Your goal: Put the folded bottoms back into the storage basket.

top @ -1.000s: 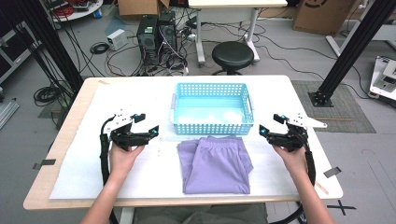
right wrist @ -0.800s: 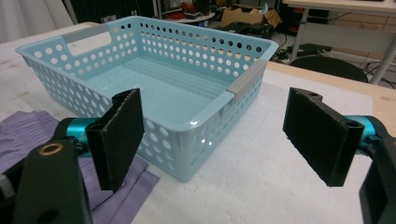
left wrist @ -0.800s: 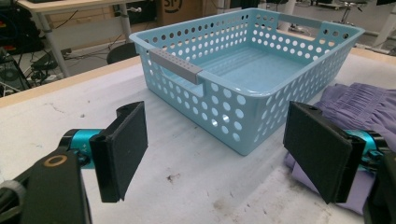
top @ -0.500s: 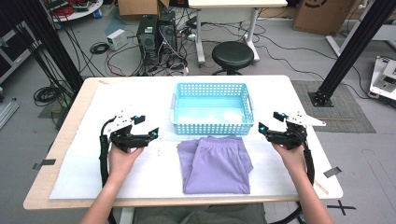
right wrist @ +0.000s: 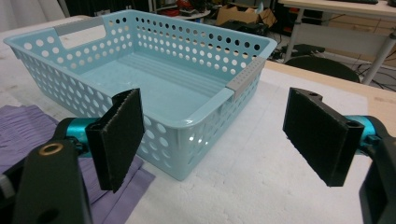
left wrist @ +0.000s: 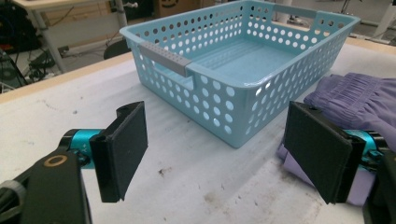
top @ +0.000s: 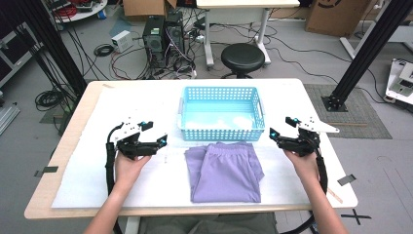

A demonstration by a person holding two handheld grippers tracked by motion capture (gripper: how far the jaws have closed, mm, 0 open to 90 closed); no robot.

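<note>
We see a basket (top: 220, 113) of light blue plastic, faintly glossy, its walls pierced with round holes and its 2 handle grips a matt grey. The purple garment (top: 225, 170) at the tabletop's near edge is soft matt cloth, gathered into fine ribs at its waistband. The table (top: 311, 92) shows pale wood along its edges, covered by a white, slightly soiled matt sheet. On the left gripper (left wrist: 212, 154) and right gripper (right wrist: 219, 140) we note rough black pads and shiny teal metal fittings.
</note>
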